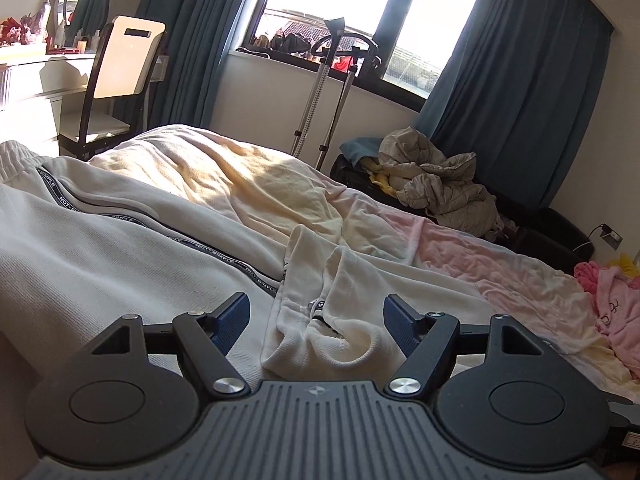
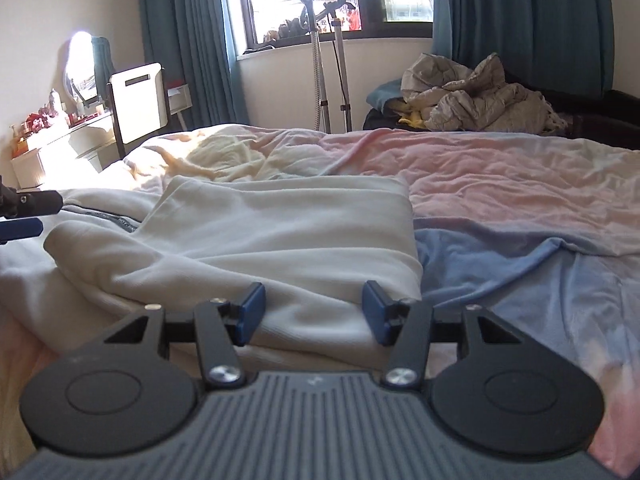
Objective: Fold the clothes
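I find the left gripper [image 1: 316, 316] held low and level over the bed [image 1: 480, 248], jaws spread wide and gripping nothing. The bunched cuffs [image 1: 320, 320] of the cream trousers [image 1: 120, 248] lie between its fingers, apart from both pads. The trousers run away up-left to the waistband [image 1: 16, 156], their lettered side stripe showing. I find the right gripper [image 2: 314, 312] likewise low, level and wide, empty, poised over the near edge of the folded cream cloth [image 2: 280, 232]. A dark gripper part shows at that view's left edge. A grey jacket [image 2: 472, 96] lies heaped beyond the bed.
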`<action>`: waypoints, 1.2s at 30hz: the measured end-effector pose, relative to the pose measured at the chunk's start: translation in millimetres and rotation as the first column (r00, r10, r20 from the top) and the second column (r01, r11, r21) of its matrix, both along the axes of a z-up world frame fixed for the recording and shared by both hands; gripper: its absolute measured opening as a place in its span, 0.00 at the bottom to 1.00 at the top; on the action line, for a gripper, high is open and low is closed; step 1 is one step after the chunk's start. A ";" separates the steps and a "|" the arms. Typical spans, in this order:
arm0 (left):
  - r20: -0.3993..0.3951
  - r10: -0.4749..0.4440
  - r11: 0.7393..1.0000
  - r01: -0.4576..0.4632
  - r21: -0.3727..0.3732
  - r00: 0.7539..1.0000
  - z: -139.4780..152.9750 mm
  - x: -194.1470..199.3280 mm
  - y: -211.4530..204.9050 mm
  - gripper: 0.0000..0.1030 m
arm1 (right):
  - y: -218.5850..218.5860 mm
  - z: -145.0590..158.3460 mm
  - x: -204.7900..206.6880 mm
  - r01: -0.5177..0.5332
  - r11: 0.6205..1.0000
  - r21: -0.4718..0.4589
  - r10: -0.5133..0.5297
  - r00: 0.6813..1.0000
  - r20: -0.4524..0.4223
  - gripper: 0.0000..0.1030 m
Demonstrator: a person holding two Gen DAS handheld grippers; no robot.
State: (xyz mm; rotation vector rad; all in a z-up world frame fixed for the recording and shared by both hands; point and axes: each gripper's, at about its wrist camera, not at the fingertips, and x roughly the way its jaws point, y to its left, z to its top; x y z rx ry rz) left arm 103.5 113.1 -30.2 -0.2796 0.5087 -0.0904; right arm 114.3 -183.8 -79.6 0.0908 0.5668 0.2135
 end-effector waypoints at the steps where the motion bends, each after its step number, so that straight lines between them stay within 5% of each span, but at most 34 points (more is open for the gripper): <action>1: -0.005 0.003 1.000 -0.003 0.012 1.000 -0.8 0.1 -1.5 0.74 | 0.4 -4.5 1.9 0.000 1.000 0.008 0.000 1.000 -0.018 0.53; 13: 0.004 -0.082 0.995 0.081 0.066 0.997 -6.9 1.9 -26.3 0.74 | 2.5 -15.2 2.0 0.023 0.998 0.055 -0.021 0.999 -0.049 0.55; 21: -0.024 -0.133 0.987 0.135 0.093 0.991 -21.8 20.3 -40.8 0.66 | 8.6 -18.2 -2.6 0.027 1.000 0.008 -0.027 1.000 -0.012 0.56; 27: -0.048 -0.139 0.977 0.145 0.156 0.989 -28.8 28.1 -49.6 0.27 | 8.9 -17.8 -7.6 0.035 0.999 0.002 -0.035 0.999 0.009 0.56; 36: -0.001 -0.087 0.995 0.087 0.038 0.996 -3.0 6.0 -33.1 0.18 | -0.3 -1.0 -19.7 0.021 0.995 0.101 -0.030 0.995 0.098 0.56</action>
